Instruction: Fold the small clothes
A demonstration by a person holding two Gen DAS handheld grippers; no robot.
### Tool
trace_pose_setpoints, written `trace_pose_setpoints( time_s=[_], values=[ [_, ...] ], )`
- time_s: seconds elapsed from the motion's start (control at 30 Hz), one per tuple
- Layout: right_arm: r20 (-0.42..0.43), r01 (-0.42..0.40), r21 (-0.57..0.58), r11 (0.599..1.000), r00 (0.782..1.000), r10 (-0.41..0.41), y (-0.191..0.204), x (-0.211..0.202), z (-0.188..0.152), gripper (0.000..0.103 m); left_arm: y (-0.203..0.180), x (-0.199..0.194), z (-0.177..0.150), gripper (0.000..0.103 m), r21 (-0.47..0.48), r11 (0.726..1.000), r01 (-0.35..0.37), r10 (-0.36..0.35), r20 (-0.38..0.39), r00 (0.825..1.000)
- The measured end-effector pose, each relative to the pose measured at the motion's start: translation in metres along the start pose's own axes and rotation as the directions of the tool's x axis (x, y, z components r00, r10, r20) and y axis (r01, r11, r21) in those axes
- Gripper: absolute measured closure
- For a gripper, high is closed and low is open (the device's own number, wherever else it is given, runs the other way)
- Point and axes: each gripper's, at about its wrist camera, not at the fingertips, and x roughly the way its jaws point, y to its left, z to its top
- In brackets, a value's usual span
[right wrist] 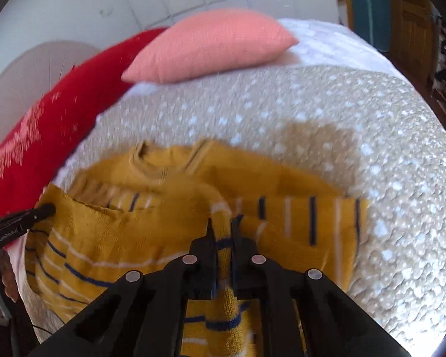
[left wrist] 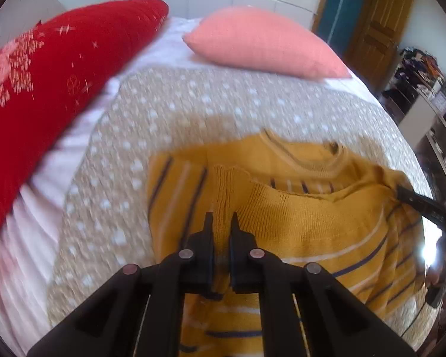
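Now, the scene line by line:
Sweater: a yellow knitted sweater (left wrist: pixel 297 217) with dark blue and white stripes lies on the bed, partly folded over itself, with its collar toward the pillows.
Left tongs: the left gripper (left wrist: pixel 221 223) has its two fingers close together, clamped on a fold of the yellow knit near the ribbed edge.
Right tongs: the right gripper (right wrist: pixel 223 229) is pinched on a narrow striped part of the sweater, which runs up between its fingers; whether this part is a sleeve, I cannot tell.
Other tongs in view: each camera sees the other gripper at the side edge of the sweater.
Blanket: a beige blanket (left wrist: pixel 193 104) with white dots is under the sweater.
Sheet: a white sheet (left wrist: pixel 44 172) shows beside the blanket.
Pillows: a pink pillow (left wrist: pixel 261 41) lies at the head of the bed, and a red pillow (left wrist: pixel 59 74) with a pale pattern lies along the side.
Sharpness: both pictures are blurred.
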Motion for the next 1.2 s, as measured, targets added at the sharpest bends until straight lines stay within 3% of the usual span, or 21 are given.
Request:
trace_pose_setpoints(
  time_s=[0.17,0.23,0.3,0.37,0.47,0.63,0.73,0.83,0.93,0.97,1.03,1.07,1.13,1.2],
  values=[
    [-0.030,0.081,0.033,0.996,0.996,-0.080,-0.017,0.024,0.011,0.094,-0.005,0.040,0.029,0.091,-0.015,0.998,-0.063,0.062,-0.030,0.998],
    [-0.069,0.099,0.047,0.994,0.993,-0.096,-0.023,0.040,0.008,0.079,-0.008,0.063,0.026,0.089,-0.015,0.994,-0.111,0.109,-0.072,0.991],
    [-0.067,0.091,0.118,0.989,0.994,-0.083,-0.037,0.040,0.007,0.060,-0.002,0.071,0.021,0.083,-0.069,0.993,-0.093,0.086,-0.100,0.991],
    [-0.027,0.038,0.186,0.982,0.999,-0.033,-0.048,0.026,0.007,0.056,0.010,0.065,0.016,0.065,-0.150,0.988,-0.037,0.024,-0.088,0.996],
    [0.049,0.035,0.207,0.978,0.998,-0.046,-0.056,-0.013,0.005,0.053,0.029,0.038,0.013,0.051,-0.209,0.978,0.005,-0.010,-0.023,1.000],
    [0.117,0.014,0.138,0.990,0.993,-0.031,-0.051,-0.081,-0.012,0.053,0.042,-0.029,0.004,0.032,-0.191,0.980,0.048,-0.035,0.067,0.997],
    [0.100,-0.056,0.088,0.995,0.994,0.048,-0.037,-0.104,-0.038,0.060,0.044,-0.051,-0.015,0.029,-0.177,0.982,0.064,-0.054,0.061,0.997],
    [0.047,-0.159,0.057,0.986,0.986,0.157,-0.019,-0.101,-0.070,0.061,0.045,-0.060,-0.043,0.029,-0.180,0.980,0.086,-0.081,0.033,0.996],
    [-0.033,-0.203,0.090,0.975,0.978,0.207,-0.017,-0.074,-0.097,0.061,0.045,-0.058,-0.072,0.029,-0.211,0.972,0.101,-0.101,0.011,0.995],
    [-0.050,-0.177,0.120,0.977,0.982,0.183,-0.023,-0.063,-0.102,0.061,0.045,-0.057,-0.080,0.029,-0.221,0.970,0.105,-0.106,0.005,0.994],
    [-0.062,-0.062,0.170,0.984,0.995,0.073,-0.041,-0.047,-0.109,0.071,0.047,-0.049,-0.095,0.029,-0.253,0.963,0.098,-0.102,0.000,0.995],
    [-0.063,-0.060,0.201,0.978,0.995,0.074,-0.049,-0.045,-0.111,0.089,0.047,-0.047,-0.102,0.029,-0.264,0.960,0.093,-0.096,0.002,0.995],
    [-0.048,-0.077,0.254,0.964,0.995,0.092,-0.055,-0.051,-0.111,0.092,0.049,-0.040,-0.112,0.029,-0.283,0.955,0.086,-0.086,0.010,0.996],
    [-0.033,-0.024,0.204,0.979,0.999,0.031,-0.043,-0.065,-0.108,0.089,0.053,-0.028,-0.120,0.029,-0.295,0.953,0.074,-0.074,0.009,0.997]
  ],
)
